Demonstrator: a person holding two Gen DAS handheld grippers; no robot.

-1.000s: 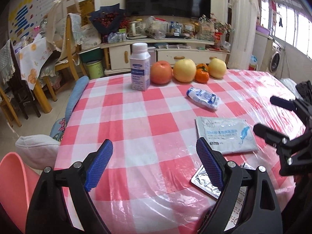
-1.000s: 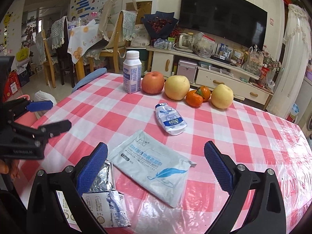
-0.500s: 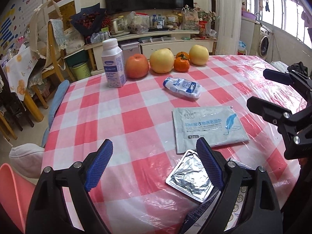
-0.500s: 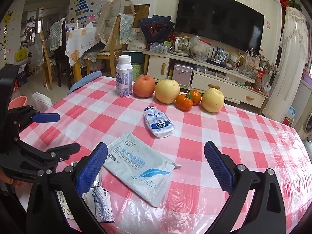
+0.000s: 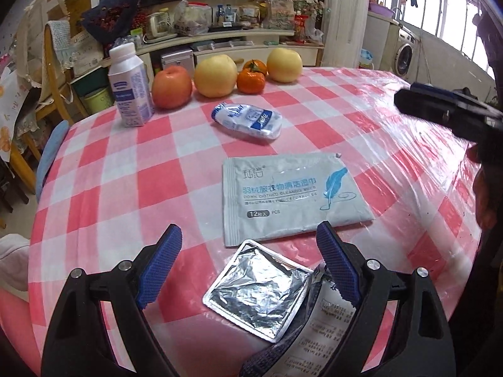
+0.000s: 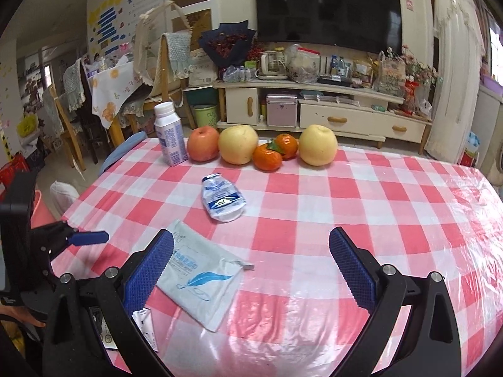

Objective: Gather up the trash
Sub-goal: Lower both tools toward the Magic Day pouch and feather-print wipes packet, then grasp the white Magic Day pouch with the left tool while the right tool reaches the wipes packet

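Note:
On the red-and-white checked table lie a grey wipes packet (image 5: 290, 191) (image 6: 201, 278), a crushed blue-and-white pouch (image 5: 248, 121) (image 6: 222, 198), a torn silver foil wrapper (image 5: 257, 295) and a printed paper scrap (image 5: 320, 330) (image 6: 144, 326). My left gripper (image 5: 248, 267) is open above the foil wrapper, nothing between its pads. My right gripper (image 6: 251, 271) is open too, over the near right part of the table, its left finger above the wipes packet. Each gripper shows at the edge of the other's view.
A white milk bottle (image 5: 129, 91) (image 6: 169, 135), an apple (image 5: 172, 86), two yellow pears (image 5: 215, 75) (image 5: 284, 64) and two tangerines (image 6: 267, 157) stand in a row at the far side. Chairs, a pink bin (image 5: 9, 314) and a TV cabinet (image 6: 314, 113) surround the table.
The left gripper has swung right and sunk toward the foil wrapper and wipes packet. The right gripper has slid back and to the right, so the trash sits further left in its view. Both stayed open.

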